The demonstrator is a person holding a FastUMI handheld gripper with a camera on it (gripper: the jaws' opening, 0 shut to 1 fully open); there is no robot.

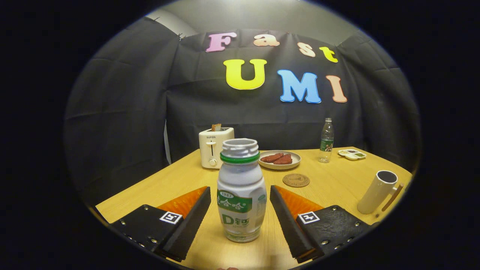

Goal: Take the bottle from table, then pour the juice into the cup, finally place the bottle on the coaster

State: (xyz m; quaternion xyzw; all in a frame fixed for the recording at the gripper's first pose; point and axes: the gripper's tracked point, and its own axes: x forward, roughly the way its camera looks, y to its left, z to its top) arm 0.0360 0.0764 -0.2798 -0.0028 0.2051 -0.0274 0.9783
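Wooden table (pixel 330 187) under dim light, black cloth for booth wall behind. Left to right along the far side: cream toaster (pixel 215 147) with a slice of toast (pixel 216 127) standing up out of its slot, then a plate (pixel 279 164) with reddish-brown meat slices (pixel 278 158), a clear water bottle (pixel 326 141), a small sauce dish (pixel 352 153) near the far right corner. Nearer in: round cork coaster (pixel 296 180) just in front of the plate, and well apart to the right a cream mug with a wooden handle (pixel 378 192), open mouth up, near the table's right edge. Closest of all, the white juice bottle (pixel 241 190), green collar, green label, cap off, upright on the table. Gripper (pixel 240 210) spread wide, one finger on each side of the bottle, a clear gap on both sides, nothing gripped yet. Step in hand, as judged: taking the bottle. Best done by keeping it centred between the fingers, closing evenly on the labelled belly below the shoulder, not on the neck. Mouth open, so squeeze gently and lift straight, no tilt until over the mug. Soft plastic wall likely to give; too hard a pinch could push juice out.
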